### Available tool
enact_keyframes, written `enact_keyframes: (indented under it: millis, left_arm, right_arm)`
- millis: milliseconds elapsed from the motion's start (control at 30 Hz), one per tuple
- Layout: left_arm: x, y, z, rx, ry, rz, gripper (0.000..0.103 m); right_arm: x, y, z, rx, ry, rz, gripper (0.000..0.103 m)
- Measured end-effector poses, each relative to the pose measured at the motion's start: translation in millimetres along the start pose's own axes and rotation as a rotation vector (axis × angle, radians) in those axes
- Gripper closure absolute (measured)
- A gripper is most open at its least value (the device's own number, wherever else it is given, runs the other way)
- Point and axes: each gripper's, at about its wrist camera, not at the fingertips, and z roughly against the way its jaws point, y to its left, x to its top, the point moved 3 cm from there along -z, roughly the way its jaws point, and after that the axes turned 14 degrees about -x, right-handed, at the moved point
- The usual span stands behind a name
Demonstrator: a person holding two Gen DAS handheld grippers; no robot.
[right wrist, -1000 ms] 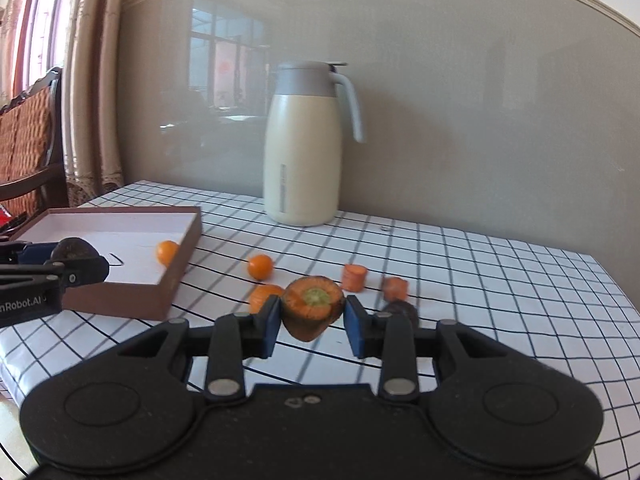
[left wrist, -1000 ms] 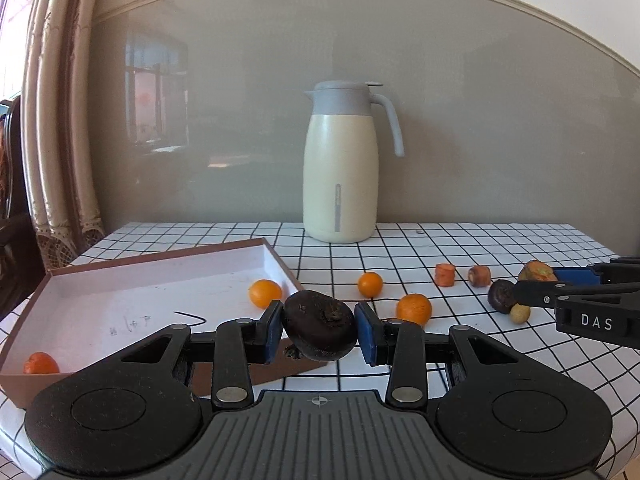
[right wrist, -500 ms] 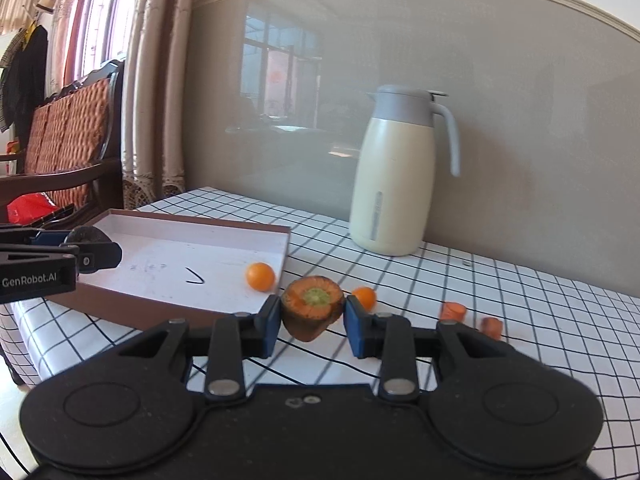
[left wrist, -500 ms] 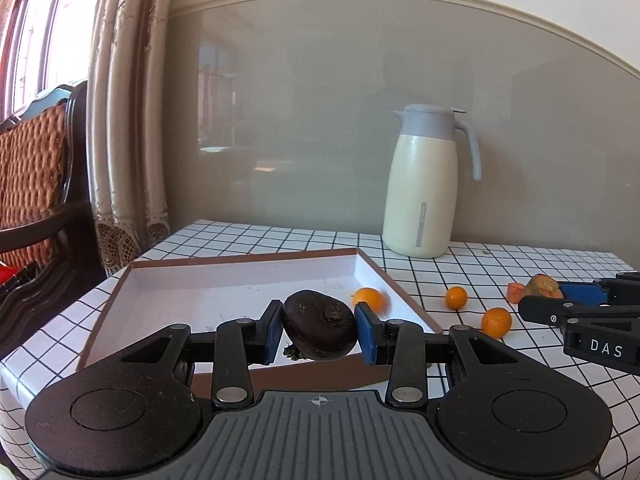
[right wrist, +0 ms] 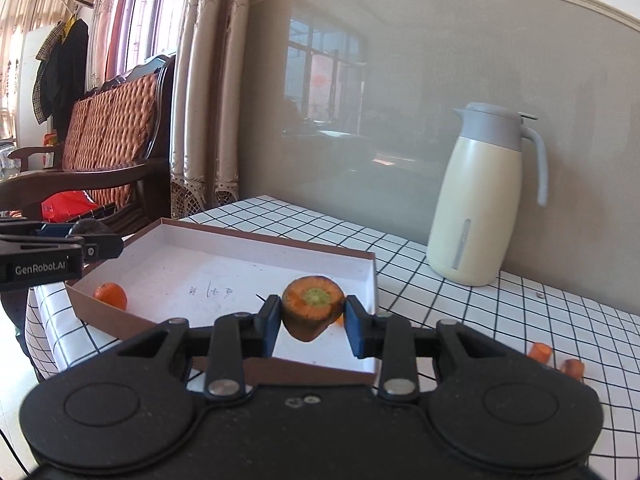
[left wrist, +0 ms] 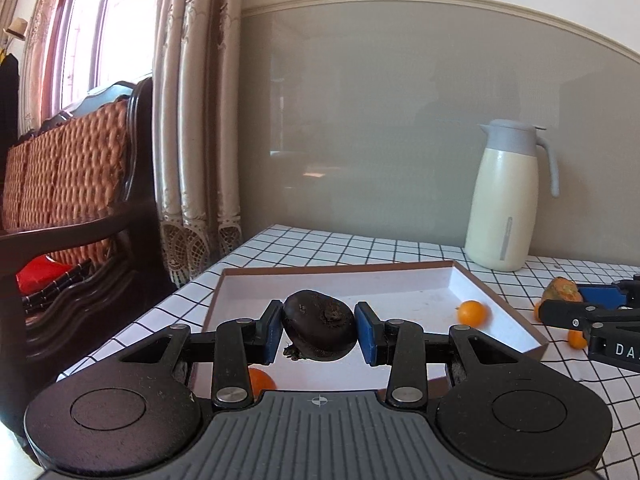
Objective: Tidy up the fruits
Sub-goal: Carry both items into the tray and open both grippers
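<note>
My left gripper (left wrist: 318,332) is shut on a dark, almost black round fruit (left wrist: 320,330) and holds it above the near left part of the shallow brown box (left wrist: 504,300). My right gripper (right wrist: 313,318) is shut on an orange carrot stub (right wrist: 313,304) with a green core, held over the box's near right corner (right wrist: 370,276). Two small oranges lie in the box, one near the right wall (left wrist: 473,312) and one at the near left corner (right wrist: 111,295). Each gripper shows in the other's view, the right one (left wrist: 580,312) and the left one (right wrist: 60,248).
A cream thermos jug (right wrist: 480,200) stands at the back by the wall. Two carrot pieces (right wrist: 540,353) lie on the checked tablecloth right of the box, and a small orange (left wrist: 576,339) lies beside it. A wooden chair (left wrist: 68,184) and curtain stand left of the table.
Both grippers have swung left with their loads and now hover over the box. The jug and loose fruit have slid to the right in both views.
</note>
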Motion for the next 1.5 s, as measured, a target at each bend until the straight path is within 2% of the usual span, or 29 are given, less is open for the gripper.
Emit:
enact_keyframes:
  millis: [333, 667, 833, 867, 900, 933, 967, 1000, 1033, 1300, 1500]
  left_arm:
    - [5, 34, -32, 0.039, 0.016, 0.032, 0.064]
    - [11, 58, -77, 0.066, 0.062, 0.09, 0.064]
    - [13, 58, -100, 0.066, 0.082, 0.108, 0.064]
    - [13, 57, -103, 0.063, 0.084, 0.107, 0.064]
    - [13, 55, -106, 0.064, 0.081, 0.108, 0.059]
    - [12, 54, -105, 0.075, 0.063, 0.102, 0.028]
    - [11, 52, -102, 0.114, 0.035, 0.089, 0.005]
    - [10, 51, -96, 0.165, -0.015, 0.067, 0.0]
    - [10, 50, -94, 0.175, -0.03, 0.051, 0.0]
    - [10, 52, -92, 0.148, -0.009, 0.05, 0.0]
    - [9, 44, -76, 0.137, -0.032, 0.041, 0.0]
  right_arm:
    - [20, 9, -46, 0.009, 0.0, 0.017, 0.078]
    - [28, 8, -104, 0.039, 0.086, -0.015, 0.078]
    - [30, 6, -128, 0.066, 0.122, -0.036, 0.077]
    - [31, 5, -132, 0.071, 0.136, -0.038, 0.073]
    - [31, 3, -135, 0.06, 0.149, -0.034, 0.064]
    - [31, -1, -135, 0.027, 0.138, -0.032, 0.028]
    - [31, -5, -132, -0.016, 0.101, -0.037, 0.008]
    - [31, -7, -131, -0.03, 0.067, -0.041, 0.006]
    - [30, -9, -133, -0.024, 0.074, -0.036, 0.006]
    - [28, -8, -131, -0.001, 0.078, -0.059, 0.006]
    - [29, 0, -111, 0.013, 0.053, -0.056, 0.006]
